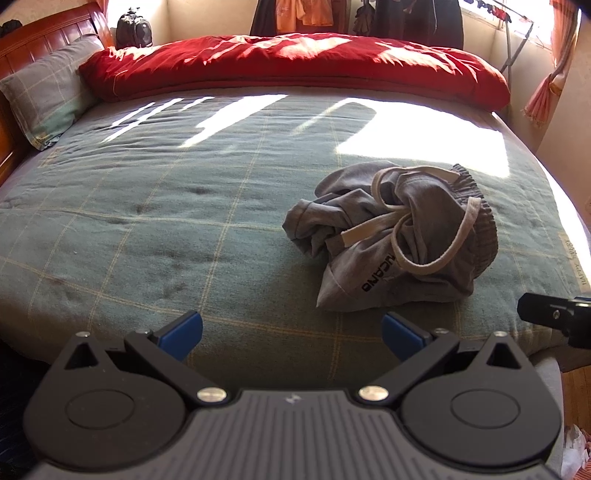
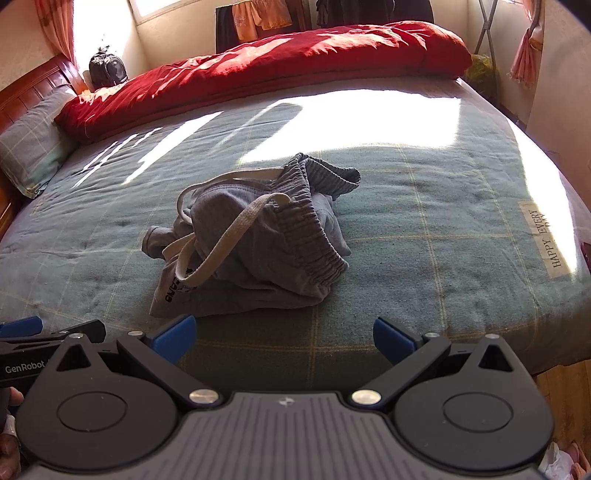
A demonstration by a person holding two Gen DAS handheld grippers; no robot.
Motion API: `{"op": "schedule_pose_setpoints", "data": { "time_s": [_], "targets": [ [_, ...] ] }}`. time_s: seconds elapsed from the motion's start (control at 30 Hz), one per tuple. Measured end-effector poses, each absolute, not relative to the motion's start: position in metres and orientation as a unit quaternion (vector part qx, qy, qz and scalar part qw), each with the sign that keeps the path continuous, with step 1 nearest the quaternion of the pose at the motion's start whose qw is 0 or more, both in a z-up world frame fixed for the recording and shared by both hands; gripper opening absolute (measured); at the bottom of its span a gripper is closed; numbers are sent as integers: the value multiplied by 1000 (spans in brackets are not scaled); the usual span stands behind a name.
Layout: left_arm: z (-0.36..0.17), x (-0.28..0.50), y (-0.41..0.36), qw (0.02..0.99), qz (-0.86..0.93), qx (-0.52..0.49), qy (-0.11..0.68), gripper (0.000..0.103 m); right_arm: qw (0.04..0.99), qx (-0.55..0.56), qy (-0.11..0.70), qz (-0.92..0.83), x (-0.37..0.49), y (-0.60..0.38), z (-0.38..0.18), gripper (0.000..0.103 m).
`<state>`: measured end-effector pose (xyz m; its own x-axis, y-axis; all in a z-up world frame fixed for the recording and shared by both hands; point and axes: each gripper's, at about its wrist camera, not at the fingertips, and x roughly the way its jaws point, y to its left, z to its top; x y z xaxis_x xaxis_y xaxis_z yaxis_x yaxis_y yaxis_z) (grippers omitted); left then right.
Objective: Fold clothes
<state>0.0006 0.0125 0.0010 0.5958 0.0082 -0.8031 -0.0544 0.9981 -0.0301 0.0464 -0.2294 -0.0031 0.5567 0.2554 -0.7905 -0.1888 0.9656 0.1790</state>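
A crumpled pair of grey shorts (image 1: 399, 236) with a cream drawstring and black lettering lies bunched on the green checked bedspread (image 1: 166, 221). In the right wrist view the same grey shorts (image 2: 255, 243) sit just beyond the fingers, elastic waistband on the right. My left gripper (image 1: 291, 334) is open above the bed's near edge, with the shorts ahead and to its right. My right gripper (image 2: 284, 334) is open too, nothing between its blue pads, the shorts straight ahead and slightly left. Each gripper shows at the other view's edge.
A red duvet (image 1: 288, 62) is rolled along the far side of the bed. A grey pillow (image 1: 48, 92) lies against the wooden headboard (image 1: 44, 37) at the left. Hanging clothes (image 1: 303, 14) and a drying rack (image 1: 517, 37) stand behind. Wooden floor (image 2: 569, 387) shows at the right.
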Motion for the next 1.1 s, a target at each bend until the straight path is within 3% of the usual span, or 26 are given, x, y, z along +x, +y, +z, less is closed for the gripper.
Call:
{"op": "schedule_pose_setpoints", "data": {
  "time_s": [1.1],
  "targets": [
    [-11, 12, 0, 893, -46, -5, 447, 102, 897, -4, 404, 179, 76, -219, 3, 103]
  ]
}}
